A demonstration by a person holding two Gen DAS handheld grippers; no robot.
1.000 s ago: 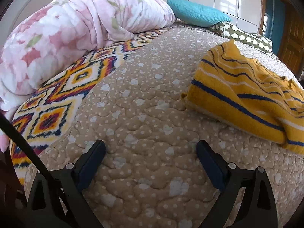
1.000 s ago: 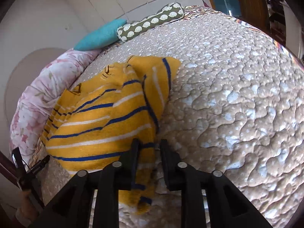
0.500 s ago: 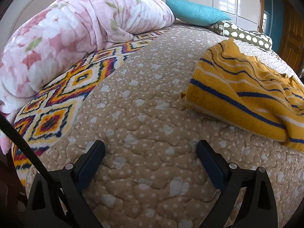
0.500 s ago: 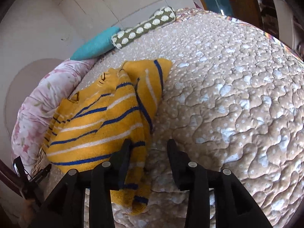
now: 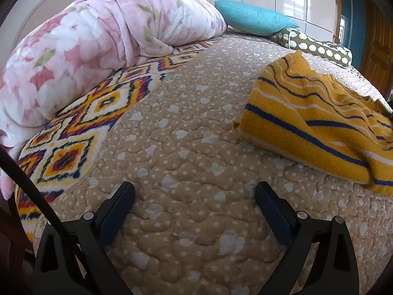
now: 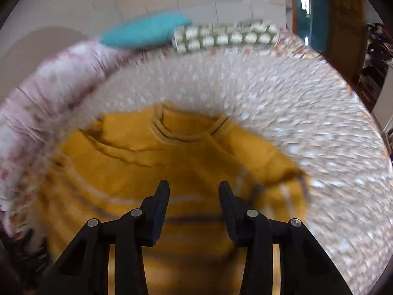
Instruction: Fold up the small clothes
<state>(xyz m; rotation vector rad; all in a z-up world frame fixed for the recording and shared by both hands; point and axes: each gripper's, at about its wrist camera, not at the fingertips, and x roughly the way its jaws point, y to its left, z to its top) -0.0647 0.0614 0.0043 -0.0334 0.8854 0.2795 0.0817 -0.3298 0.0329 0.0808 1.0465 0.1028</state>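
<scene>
A yellow knit sweater (image 5: 307, 123) with blue and white stripes lies rumpled on the beige quilted bed cover (image 5: 184, 123), to the right in the left wrist view. My left gripper (image 5: 194, 186) hangs open over bare quilt, well short of the sweater. The right wrist view is motion-blurred. There the sweater (image 6: 172, 162) lies below my right gripper (image 6: 193, 184), with its neckline at the far side. The right jaws are closing, but a clear gap shows between them and no cloth is pinched.
A pink floral duvet (image 5: 98, 44) is bunched along the far left of the bed, on a bright diamond-patterned blanket (image 5: 81, 127). A teal pillow (image 5: 253, 18) and a green spotted bolster (image 5: 316, 46) lie at the head. White cupboards and a wooden door stand behind.
My right gripper let go of the sweater's edge, opened, and swung sideways over the sweater's middle, now facing its neckline. The left gripper has stayed where it was.
</scene>
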